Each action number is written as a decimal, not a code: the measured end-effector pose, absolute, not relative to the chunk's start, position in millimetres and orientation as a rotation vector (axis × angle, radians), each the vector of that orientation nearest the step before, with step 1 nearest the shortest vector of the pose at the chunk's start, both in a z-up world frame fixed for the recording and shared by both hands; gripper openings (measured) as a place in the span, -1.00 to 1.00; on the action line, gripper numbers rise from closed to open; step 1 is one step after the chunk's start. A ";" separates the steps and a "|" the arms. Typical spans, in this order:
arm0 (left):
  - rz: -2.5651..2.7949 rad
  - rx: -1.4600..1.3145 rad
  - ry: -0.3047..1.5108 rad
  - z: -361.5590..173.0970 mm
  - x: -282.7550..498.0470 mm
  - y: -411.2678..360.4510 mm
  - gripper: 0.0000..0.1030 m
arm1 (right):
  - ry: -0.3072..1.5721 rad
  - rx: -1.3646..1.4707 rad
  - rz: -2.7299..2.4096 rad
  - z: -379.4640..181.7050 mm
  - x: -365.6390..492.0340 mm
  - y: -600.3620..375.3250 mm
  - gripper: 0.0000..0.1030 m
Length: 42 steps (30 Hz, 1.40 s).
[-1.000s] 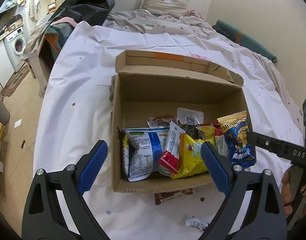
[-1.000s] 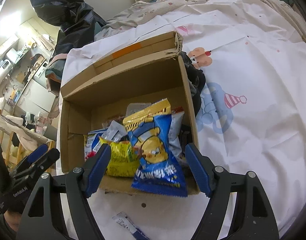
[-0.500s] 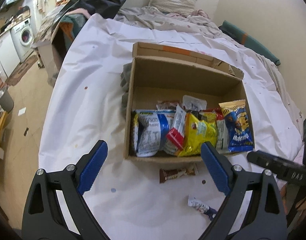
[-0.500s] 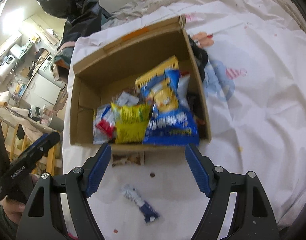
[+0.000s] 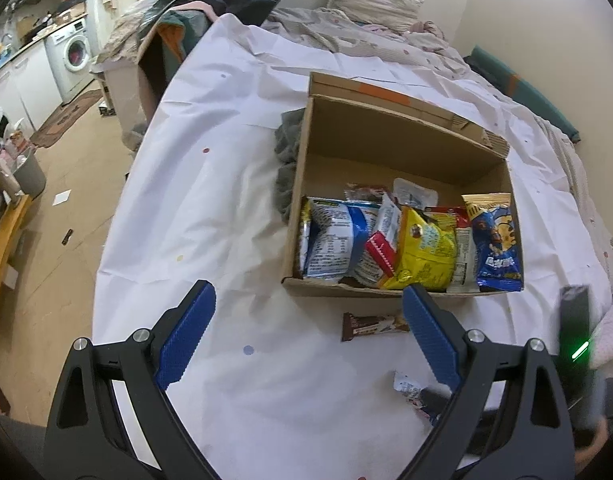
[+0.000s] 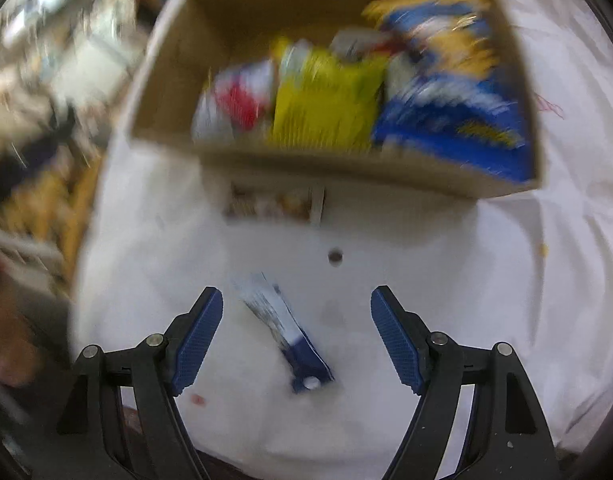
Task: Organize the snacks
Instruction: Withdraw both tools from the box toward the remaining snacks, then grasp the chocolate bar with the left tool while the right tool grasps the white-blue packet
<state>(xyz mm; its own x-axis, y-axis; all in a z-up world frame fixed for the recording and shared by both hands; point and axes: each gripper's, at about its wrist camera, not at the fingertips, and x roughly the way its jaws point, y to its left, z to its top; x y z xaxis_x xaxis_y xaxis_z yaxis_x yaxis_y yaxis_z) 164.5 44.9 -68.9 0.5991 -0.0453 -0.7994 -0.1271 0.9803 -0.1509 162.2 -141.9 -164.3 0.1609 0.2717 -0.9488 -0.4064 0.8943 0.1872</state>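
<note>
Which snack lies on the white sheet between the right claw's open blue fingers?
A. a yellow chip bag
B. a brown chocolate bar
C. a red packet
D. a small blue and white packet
D: the small blue and white packet lies flat on the sheet between the fingers of the open right claw, outside the cardboard box.
</note>
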 end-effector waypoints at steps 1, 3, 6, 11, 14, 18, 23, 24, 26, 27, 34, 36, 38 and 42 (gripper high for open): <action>0.050 -0.204 0.932 -69.3 164.2 45.5 0.80 | 1.328 -0.184 0.504 -169.6 158.7 -130.8 0.54; 0.051 -0.220 0.938 -70.7 162.7 48.0 0.80 | 1.326 -0.342 0.535 -182.7 148.8 -106.2 0.54; 0.057 -0.232 0.948 -73.2 162.2 51.1 0.80 | 1.346 -0.470 0.534 -200.5 141.6 -89.2 0.54; 0.067 -0.250 0.969 -78.5 164.6 54.0 0.80 | 1.370 -0.443 0.533 -202.2 146.0 -91.9 0.17; 0.067 -0.252 0.972 -79.3 165.1 53.8 0.80 | 1.377 -0.425 0.542 -198.8 146.8 -98.5 -0.62; 0.080 -0.238 0.972 -82.1 165.7 53.6 0.80 | 1.398 -0.348 0.571 -194.3 146.3 -111.7 -0.63; 0.084 -0.237 0.986 -89.6 165.7 52.7 0.80 | 1.382 -0.101 0.536 -172.6 154.7 -155.6 -0.63; 0.081 -0.232 0.993 -92.5 165.9 50.8 0.80 | 1.370 -0.033 0.526 -165.8 157.1 -167.7 -0.63; 0.064 -0.232 1.009 -98.9 166.8 45.6 0.80 | 1.343 0.049 0.501 -155.7 160.1 -186.6 -0.63; 0.050 -0.238 1.018 -102.6 167.7 42.1 0.80 | 1.326 0.083 0.485 -151.5 161.2 -196.1 -0.63; -0.031 -0.165 1.121 -138.9 184.7 -10.4 0.92 | 1.249 0.251 0.406 -133.1 163.1 -226.2 -0.63; -0.006 -0.166 1.153 -152.9 193.4 -25.1 0.92 | 1.234 0.280 0.394 -129.2 163.3 -233.3 -0.63; 0.030 -0.161 1.166 -164.9 200.6 -36.6 0.92 | 1.228 0.294 0.384 -128.7 165.2 -238.7 -0.63; 0.089 -0.108 1.119 -179.9 210.4 -61.0 0.92 | 1.233 0.310 0.370 -129.5 168.2 -243.1 -0.63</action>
